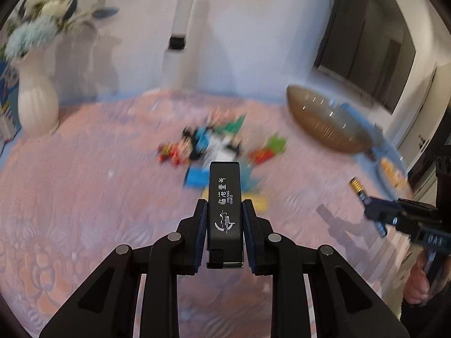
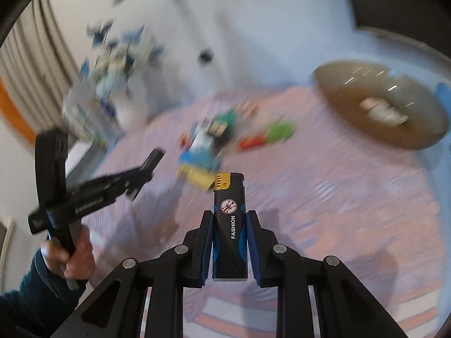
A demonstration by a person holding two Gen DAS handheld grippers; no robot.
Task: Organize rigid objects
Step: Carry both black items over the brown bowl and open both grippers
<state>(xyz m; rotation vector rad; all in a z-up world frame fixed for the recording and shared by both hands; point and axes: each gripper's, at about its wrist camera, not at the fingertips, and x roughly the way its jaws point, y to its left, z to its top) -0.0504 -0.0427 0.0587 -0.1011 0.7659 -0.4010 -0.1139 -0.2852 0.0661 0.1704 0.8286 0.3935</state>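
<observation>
Left gripper (image 1: 222, 211) clamps a black lighter (image 1: 224, 214) mid-body, right gripper (image 2: 229, 219) likewise a blue-black lighter (image 2: 229, 225); both look light, rigid, smooth-sided, with the bowl (image 2: 380, 107) at two o'clock.

- Left wrist view: looks forward and down along its fingers, above the pink tablecloth (image 1: 84, 174).
- Right wrist view: likewise; both share the toy-brick pile (image 2: 208, 143) and bowl (image 2: 380, 107).
</observation>
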